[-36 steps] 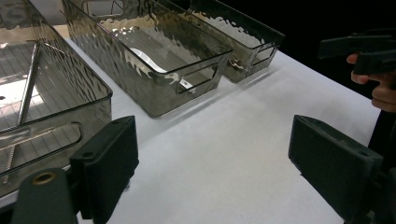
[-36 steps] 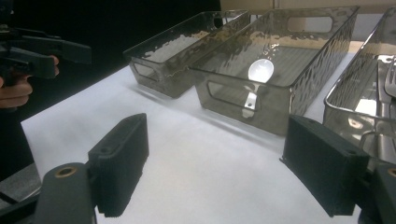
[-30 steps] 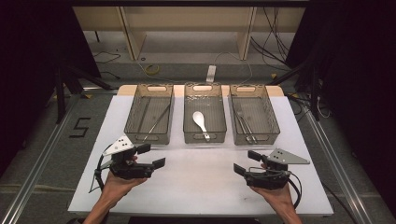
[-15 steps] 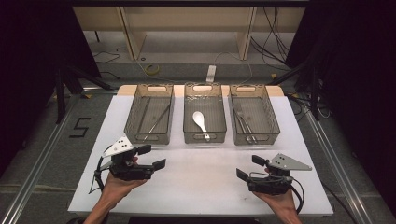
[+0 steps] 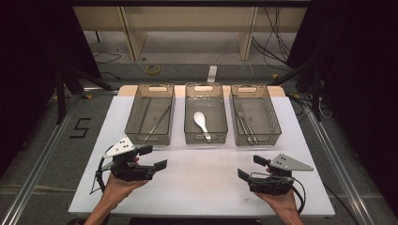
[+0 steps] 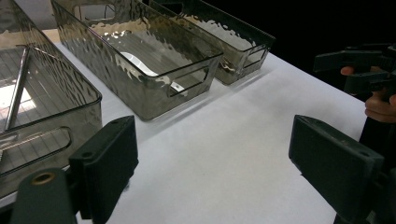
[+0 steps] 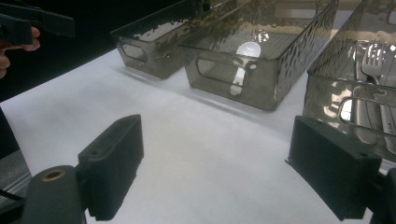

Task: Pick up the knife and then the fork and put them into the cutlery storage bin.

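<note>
High view: three smoky clear bins sit side by side across the far half of the white table (image 5: 197, 183), long sides running away from the person. The middle bin (image 5: 205, 136) holds a white spoon (image 5: 201, 123), bowl at the far end, handle toward the near edge. The left bin (image 5: 150, 137) holds thin metal sticks; the right bin (image 5: 256, 138) holds a fork and other cutlery. Nearer, the left gripper (image 5: 152, 157) and right gripper (image 5: 248, 167) face each other, jaws spread, holding nothing.
</note>
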Demonstrator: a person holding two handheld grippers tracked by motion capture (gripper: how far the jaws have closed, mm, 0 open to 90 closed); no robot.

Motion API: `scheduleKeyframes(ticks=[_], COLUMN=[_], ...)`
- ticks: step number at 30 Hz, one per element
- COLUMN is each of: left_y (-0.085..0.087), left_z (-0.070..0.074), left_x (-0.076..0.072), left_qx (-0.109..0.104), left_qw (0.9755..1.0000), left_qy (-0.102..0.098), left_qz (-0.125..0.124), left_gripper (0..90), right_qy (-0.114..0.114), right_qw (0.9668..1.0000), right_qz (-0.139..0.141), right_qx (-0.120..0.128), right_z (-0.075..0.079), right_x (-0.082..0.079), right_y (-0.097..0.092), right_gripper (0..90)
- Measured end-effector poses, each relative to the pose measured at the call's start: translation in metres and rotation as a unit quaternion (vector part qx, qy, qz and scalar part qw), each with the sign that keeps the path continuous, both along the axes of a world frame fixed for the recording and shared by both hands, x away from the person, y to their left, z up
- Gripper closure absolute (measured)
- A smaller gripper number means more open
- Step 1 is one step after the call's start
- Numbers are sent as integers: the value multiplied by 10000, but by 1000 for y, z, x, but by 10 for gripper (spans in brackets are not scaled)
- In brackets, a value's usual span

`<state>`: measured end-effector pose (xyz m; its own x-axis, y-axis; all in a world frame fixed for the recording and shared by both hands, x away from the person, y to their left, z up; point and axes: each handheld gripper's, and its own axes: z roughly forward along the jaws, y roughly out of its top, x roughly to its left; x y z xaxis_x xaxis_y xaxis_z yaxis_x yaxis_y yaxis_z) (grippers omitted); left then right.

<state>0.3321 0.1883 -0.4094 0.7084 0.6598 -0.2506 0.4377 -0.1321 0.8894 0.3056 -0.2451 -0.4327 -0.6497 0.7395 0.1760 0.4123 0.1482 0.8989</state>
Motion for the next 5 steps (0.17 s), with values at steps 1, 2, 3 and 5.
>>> scheduleKeyframes(ticks=[1, 2, 3, 5], left_y=[0, 0, 0, 0], left_z=[0, 0, 0, 0], left_x=[0, 0, 0, 0], left_qx=[4, 9, 7, 7], left_qw=[10000, 10000, 10000, 10000], left_qy=[-4, -6, 1, -1], left_qz=[-1, 6, 6, 1], left_gripper=[150, 150, 150, 150], right_qy=[5, 5, 6, 11], right_qw=[10000, 10000, 10000, 10000], right_qz=[1, 2, 4, 2], right_qx=[-6, -10, -16, -18], right_z=[0, 0, 0, 0], right_x=[0, 0, 0, 0], right_y=[0, 0, 0, 0], right_gripper=[185, 185, 185, 185])
